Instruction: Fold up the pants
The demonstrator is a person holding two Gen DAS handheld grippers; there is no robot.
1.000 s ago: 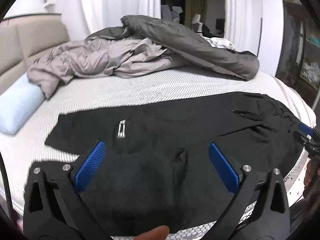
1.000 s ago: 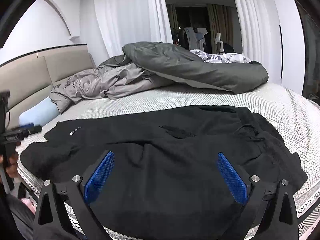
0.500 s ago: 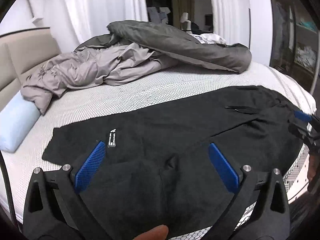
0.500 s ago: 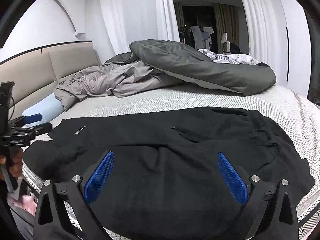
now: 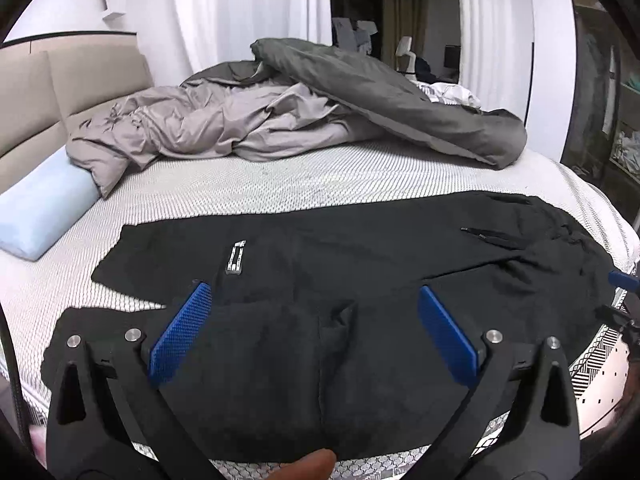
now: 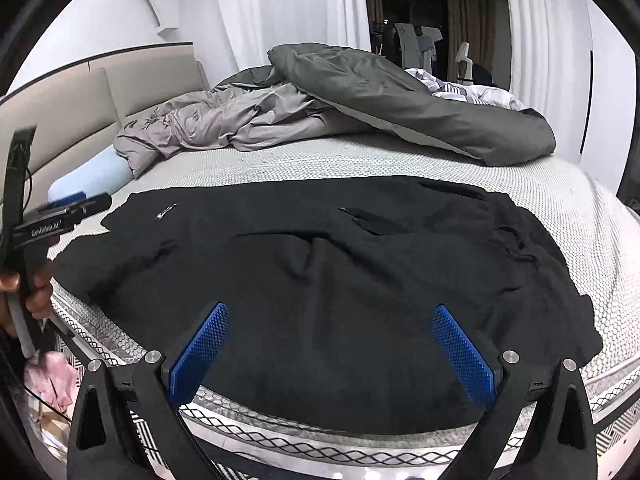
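Pants (image 5: pixel 360 272): black, spread flat across the near part of the bed; both legs are seen running toward the left, the waist end toward the right edge of the mattress.
Pants label (image 5: pixel 236 256): a small white tag is seen on the upper leg, near its left end.
Pants surface: some creases are seen near the middle in the right wrist view (image 6: pixel 312 256); a pocket slit is shown toward the waist (image 5: pixel 492 236).
Left hand-held gripper (image 5: pixel 312 328): held above the lower leg of the pants; its blue pads are set wide apart and nothing is clamped between them.
Right hand-held gripper (image 6: pixel 332 344): held over the near edge of the pants close to the mattress rim; its pads are likewise spread wide, with no cloth caught.
Person's hand (image 6: pixel 28 288): seen at the left edge of the right wrist view, wrapped around the handle of the left hand-held gripper.
Bed (image 5: pixel 280 184): covered with a white patterned mattress surface, bare between the pants and the bedding.
Duvet (image 5: pixel 380 96): dark grey, piled along the far side.
Sheet (image 5: pixel 208 124): light grey, crumpled beside and partly under the duvet.
Pillow (image 5: pixel 44 216): pale blue, laid at the left against the beige headboard (image 5: pixel 60 92).
Curtains (image 5: pixel 248 8): white, hung behind the bed.
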